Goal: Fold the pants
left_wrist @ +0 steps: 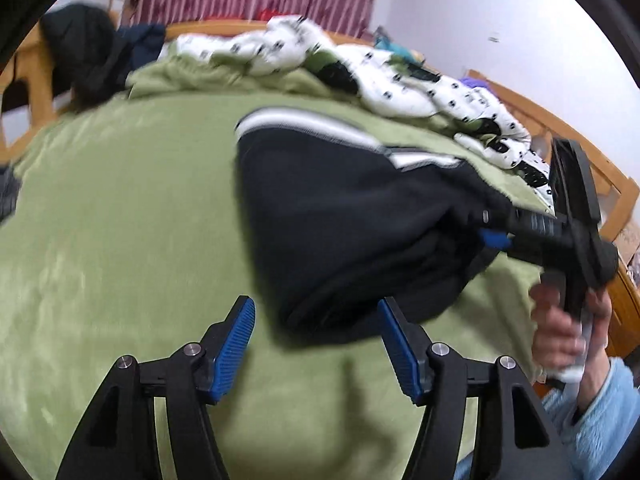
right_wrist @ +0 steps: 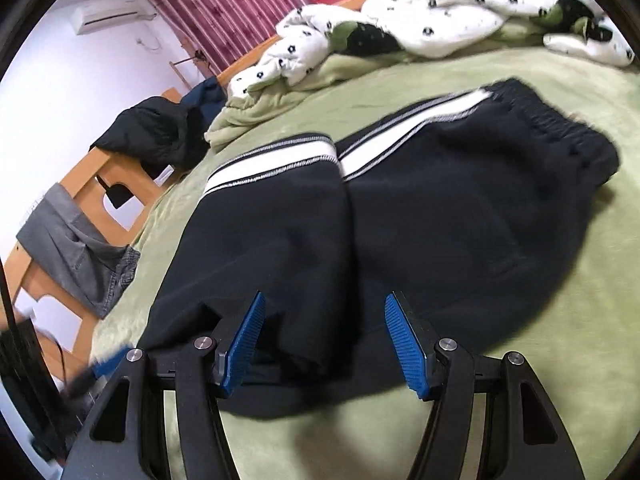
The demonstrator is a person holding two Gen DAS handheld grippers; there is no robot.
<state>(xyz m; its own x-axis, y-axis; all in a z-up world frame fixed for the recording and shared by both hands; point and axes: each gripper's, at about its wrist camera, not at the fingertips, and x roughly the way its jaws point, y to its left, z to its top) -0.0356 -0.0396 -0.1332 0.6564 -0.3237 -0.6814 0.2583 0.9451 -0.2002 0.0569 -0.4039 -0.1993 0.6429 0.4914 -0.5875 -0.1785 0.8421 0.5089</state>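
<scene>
On the green blanket (right_wrist: pixel 520 360), the black pants (right_wrist: pixel 440 208) are lying folded, white stripe showing. Both tongs are standing wide open: the left tongs (left_wrist: pixel 316 344) are hovering empty beside the pants' edge, while the right tongs (right_wrist: pixel 324 344) are straddling folded cloth without pinching it.

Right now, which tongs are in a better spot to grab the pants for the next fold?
Probably the right tongs: they are open directly over the near edge of the black fleece pants with white side stripes. The left tongs are open too, mostly over the green blanket.
</scene>
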